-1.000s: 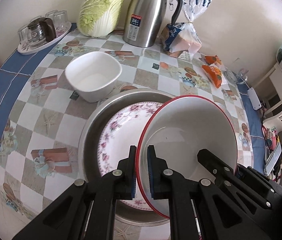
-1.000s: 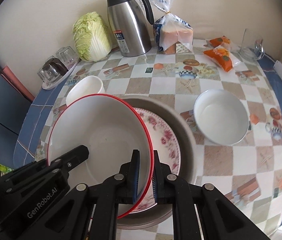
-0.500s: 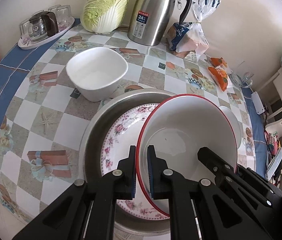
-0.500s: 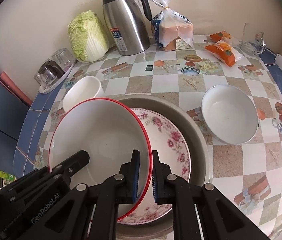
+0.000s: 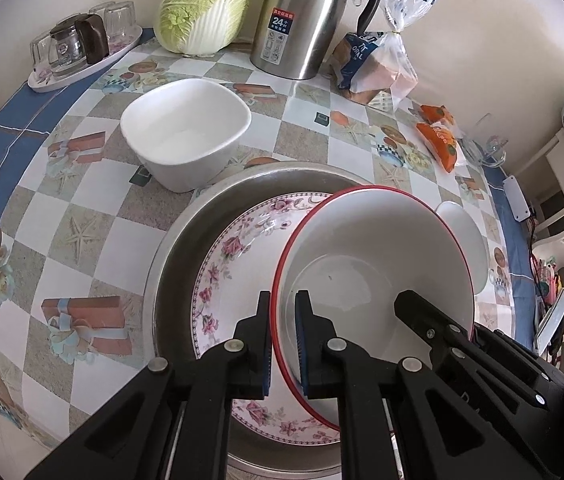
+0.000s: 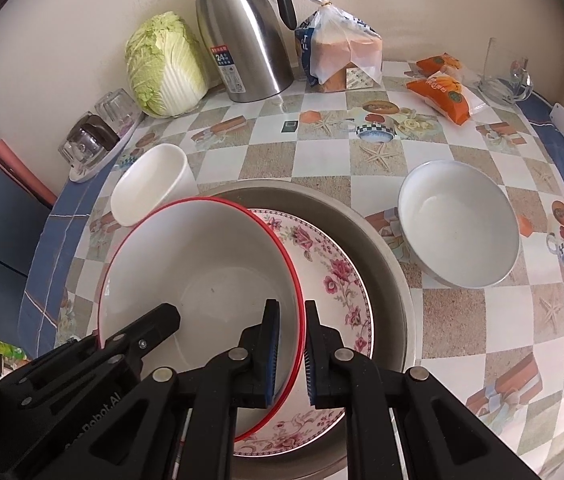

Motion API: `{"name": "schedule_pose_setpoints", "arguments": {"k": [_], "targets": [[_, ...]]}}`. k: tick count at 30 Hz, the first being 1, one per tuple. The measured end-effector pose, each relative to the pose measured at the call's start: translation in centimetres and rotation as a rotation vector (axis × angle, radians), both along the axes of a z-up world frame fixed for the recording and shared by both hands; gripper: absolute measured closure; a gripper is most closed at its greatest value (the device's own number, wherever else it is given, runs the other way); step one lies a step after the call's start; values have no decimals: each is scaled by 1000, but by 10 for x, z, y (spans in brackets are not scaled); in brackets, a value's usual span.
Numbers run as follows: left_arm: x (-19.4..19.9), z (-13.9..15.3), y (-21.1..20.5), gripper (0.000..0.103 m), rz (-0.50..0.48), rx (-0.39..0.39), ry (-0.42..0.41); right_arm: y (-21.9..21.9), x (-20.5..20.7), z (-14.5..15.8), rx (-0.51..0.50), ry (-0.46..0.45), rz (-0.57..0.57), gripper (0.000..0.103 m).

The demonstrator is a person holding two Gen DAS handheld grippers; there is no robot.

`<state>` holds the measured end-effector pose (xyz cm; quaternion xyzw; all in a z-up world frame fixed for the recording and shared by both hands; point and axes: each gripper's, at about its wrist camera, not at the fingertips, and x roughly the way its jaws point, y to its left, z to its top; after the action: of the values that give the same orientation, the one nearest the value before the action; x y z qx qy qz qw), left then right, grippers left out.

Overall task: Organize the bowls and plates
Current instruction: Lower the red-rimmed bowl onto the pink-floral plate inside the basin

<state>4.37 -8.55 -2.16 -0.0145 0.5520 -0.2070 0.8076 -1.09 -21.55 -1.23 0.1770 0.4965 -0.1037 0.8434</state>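
Both grippers clamp the red-rimmed bowl [image 5: 374, 264] by opposite rims, left gripper [image 5: 283, 340] and right gripper [image 6: 291, 350], to keep it level over the floral plate [image 5: 238, 264] in the metal basin [image 6: 382, 248], probably for nesting.

The red-rimmed white bowl [image 5: 378, 256] hangs tilted over the floral plate [image 5: 238, 256] in the steel basin [image 5: 186, 216], apparently not touching it.

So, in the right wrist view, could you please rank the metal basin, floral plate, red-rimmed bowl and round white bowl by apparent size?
1. Metal basin.
2. Floral plate and red-rimmed bowl: too close to rank; the bowl is held nearer the camera.
3. Round white bowl.
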Motion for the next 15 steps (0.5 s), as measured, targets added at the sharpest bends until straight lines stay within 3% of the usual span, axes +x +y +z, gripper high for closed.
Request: {"name": "schedule_pose_setpoints", "arguments": {"k": [15], "targets": [[7,-17,7,92,47,-9,38,4,5,-19,37,45,11,90]]}}
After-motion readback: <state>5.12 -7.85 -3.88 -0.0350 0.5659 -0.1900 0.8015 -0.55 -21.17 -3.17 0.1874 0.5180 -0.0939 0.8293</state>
